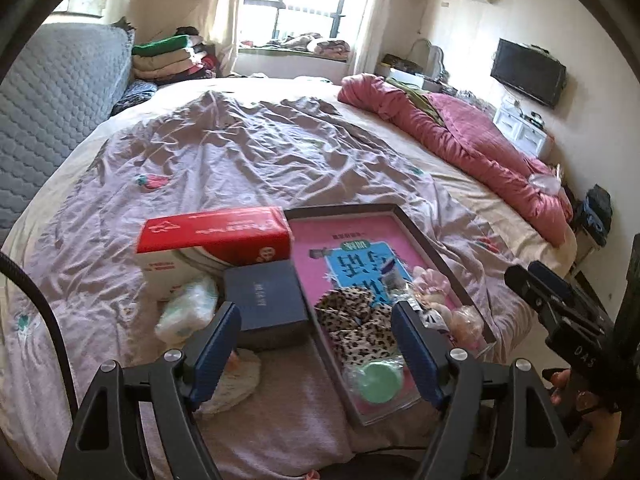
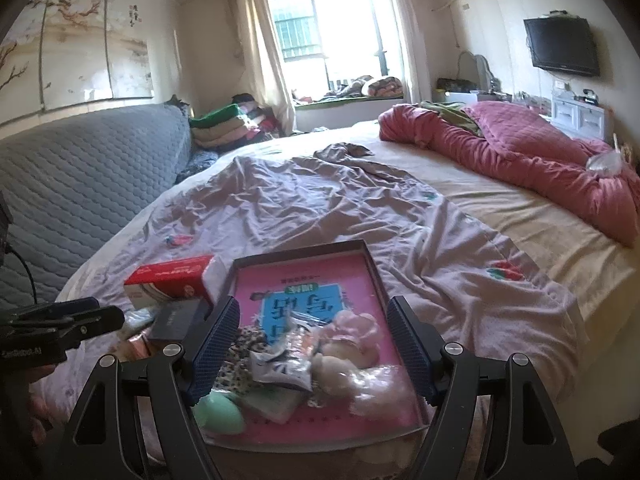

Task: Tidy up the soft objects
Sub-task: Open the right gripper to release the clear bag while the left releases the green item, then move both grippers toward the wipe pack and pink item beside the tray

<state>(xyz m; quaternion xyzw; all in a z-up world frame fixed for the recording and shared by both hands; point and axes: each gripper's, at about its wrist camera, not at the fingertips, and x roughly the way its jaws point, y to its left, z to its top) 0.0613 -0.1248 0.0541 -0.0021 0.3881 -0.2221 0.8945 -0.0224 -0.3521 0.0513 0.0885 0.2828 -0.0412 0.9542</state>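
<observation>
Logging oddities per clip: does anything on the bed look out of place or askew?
Mostly tidy: soft items sit in the pink-lined tray. Two strays lie outside it on the sheet to its left: a white-green packet by the red box, and a pale round pad near the dark blue box.

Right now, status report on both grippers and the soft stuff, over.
Left gripper open, empty. Right gripper open, empty. Leopard-print cloth, green sponge, pink plush in shallow box. Nothing blocking.
</observation>
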